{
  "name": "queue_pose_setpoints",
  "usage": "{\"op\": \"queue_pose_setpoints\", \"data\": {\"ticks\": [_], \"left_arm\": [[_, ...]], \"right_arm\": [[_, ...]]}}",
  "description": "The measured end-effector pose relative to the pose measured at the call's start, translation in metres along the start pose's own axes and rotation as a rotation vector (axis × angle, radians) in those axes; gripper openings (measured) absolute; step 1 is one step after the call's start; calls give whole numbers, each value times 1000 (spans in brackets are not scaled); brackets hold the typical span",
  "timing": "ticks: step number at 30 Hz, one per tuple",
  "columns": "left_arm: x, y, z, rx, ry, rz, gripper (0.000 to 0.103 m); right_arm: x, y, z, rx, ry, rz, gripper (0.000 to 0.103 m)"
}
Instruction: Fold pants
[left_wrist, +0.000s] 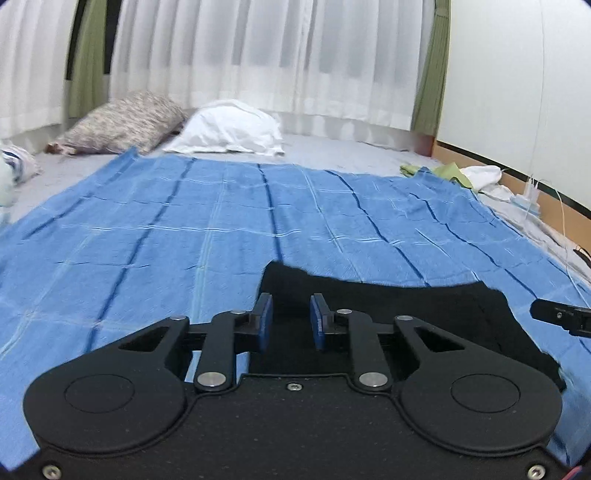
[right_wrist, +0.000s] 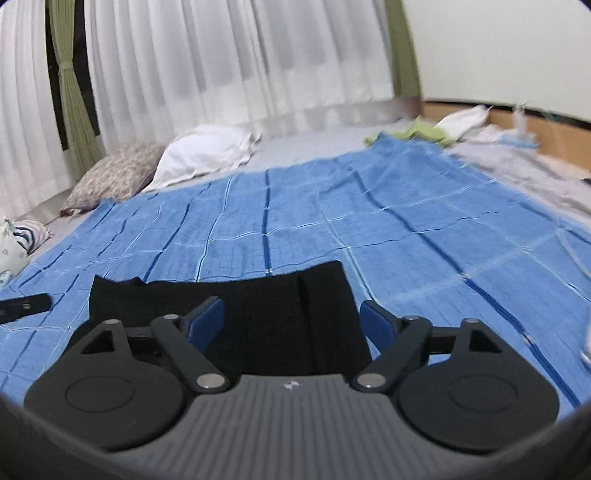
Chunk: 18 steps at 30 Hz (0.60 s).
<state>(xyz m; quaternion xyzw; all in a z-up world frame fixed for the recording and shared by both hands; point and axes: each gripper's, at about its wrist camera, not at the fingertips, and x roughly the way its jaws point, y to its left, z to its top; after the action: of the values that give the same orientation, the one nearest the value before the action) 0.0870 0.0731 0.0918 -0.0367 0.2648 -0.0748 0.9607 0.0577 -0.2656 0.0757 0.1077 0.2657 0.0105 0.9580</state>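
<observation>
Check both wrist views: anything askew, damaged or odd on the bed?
Nothing looks damaged or spilled. The black pants lie on the blue blanket with an uneven far edge, one corner poking up. Loose green and white cloths sit bunched at the blanket's far right corner. Both grippers are open.

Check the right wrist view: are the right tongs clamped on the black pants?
No. The right tongs stand wide open, both blue pads apart above the black pants, which lie flat on the blue blanket.
</observation>
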Motion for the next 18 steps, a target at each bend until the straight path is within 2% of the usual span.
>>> {"op": "queue_pose_setpoints", "data": {"ticks": [3,6,9,11,12,13,17,18], "left_arm": [[42,-2,7,10,45,-2,20],[78,-5,2,50,81,59,20],[106,1,-10,29,136,96,23],[112,7,-17,-5,119,98,26],[113,9,-18,-8,114,97,27],[114,10,-19,-6,111,97,27],[117,13,-22,-4,103,96,27],[116,12,-23,-4,101,97,27]], "right_arm": [[36,-3,15,-36,56,20,90],[67,5,16,-117,109,28,86],[89,8,8,-125,177,67,82],[99,4,0,-78,220,111,79],[100,4,-5,-63,225,130,75],[97,6,-8,-75,213,137,76],[85,21,-17,-225,223,174,79],[83,23,-18,-260,208,162,83]]}}
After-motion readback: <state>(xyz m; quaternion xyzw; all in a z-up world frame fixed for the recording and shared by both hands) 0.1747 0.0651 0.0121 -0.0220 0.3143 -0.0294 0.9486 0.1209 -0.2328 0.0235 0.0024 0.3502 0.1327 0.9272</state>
